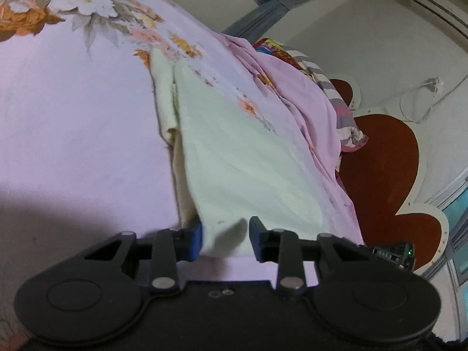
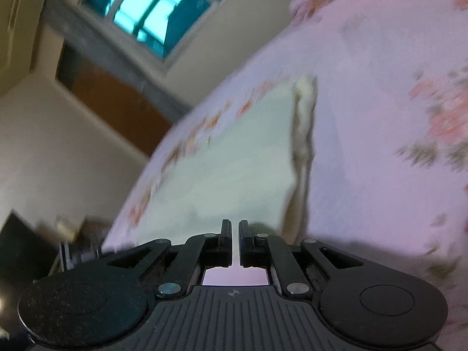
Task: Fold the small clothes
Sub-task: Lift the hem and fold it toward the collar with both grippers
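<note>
A: Garment (image 1: pixel 234 158), 1 pale green piece, is lying on the pink floral bedsheet (image 1: pixel 73 122), long axis running away from both tongs.

B: Left gripper (image 1: pixel 225 239) is standing spread around the near hem, not pinching. Right gripper (image 2: pixel 235 241) is pinching that hem, jaws nearly together.

A pale, matt cloth garment (image 1: pixel 234 158) is seen laid over a smooth floral-printed cotton-like bedsheet (image 1: pixel 73 111). The left tool (image 1: pixel 225 239) is shown in matt black plastic with bright metal pivot pins; a glossy red headboard (image 1: pixel 380 161) is visible behind.
</note>
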Demonstrator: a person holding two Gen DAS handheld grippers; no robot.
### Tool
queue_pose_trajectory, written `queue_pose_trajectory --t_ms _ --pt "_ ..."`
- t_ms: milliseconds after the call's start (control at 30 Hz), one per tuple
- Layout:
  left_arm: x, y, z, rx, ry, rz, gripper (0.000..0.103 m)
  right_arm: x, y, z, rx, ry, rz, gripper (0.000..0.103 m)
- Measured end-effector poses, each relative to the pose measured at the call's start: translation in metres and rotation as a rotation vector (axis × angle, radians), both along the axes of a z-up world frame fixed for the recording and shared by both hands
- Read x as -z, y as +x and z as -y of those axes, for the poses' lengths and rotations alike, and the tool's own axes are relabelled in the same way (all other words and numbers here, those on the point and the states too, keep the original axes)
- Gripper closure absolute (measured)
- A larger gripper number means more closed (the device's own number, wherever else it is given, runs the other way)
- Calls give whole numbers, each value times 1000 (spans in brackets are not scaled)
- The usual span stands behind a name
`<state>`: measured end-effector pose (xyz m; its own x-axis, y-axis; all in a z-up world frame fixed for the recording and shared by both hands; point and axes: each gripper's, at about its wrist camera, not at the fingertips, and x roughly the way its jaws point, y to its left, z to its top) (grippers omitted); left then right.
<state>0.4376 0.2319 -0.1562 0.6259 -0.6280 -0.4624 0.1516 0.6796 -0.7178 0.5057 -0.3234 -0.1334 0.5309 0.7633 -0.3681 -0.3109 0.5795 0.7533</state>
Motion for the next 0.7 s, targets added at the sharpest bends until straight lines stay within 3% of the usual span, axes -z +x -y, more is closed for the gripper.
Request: queue_pose_trajectory --t_ms 100,167,200,267,333,433,500,533,567,600,700 --pt "-3 -2 5 25 43 13 67 0 3 14 37 27 -17 97" --pt "-6 -3 9 38 68 30 63 3 6 15 40 5 -36 74" --pt "-7 -4 12 39 86 37 63 4 5 15 35 5 -36 47" --pt "-9 -5 15 38 113 45 63 4 5 15 18 32 -22 41" --pt "-9 -5 16 33 114 48 65 5 4 12 0 57 -14 44" --pt "-7 -2 14 31 101 41 69 5 10 4 -18 47 -22 60" --pt "-4 -1 10 30 66 32 71 9 14 -4 -40 13 -49 66" --pt "-1 0 7 29 36 22 72 9 15 -6 -50 -6 -59 74" --pt "2 1 4 23 9 15 78 10 17 -9 -68 -20 -71 82" --pt "4 2 1 19 -6 1 99 11 17 -11 -90 -32 -72 102" --pt "-5 2 -6 13 18 31 102 -5 14 -5 -98 -32 0 102"
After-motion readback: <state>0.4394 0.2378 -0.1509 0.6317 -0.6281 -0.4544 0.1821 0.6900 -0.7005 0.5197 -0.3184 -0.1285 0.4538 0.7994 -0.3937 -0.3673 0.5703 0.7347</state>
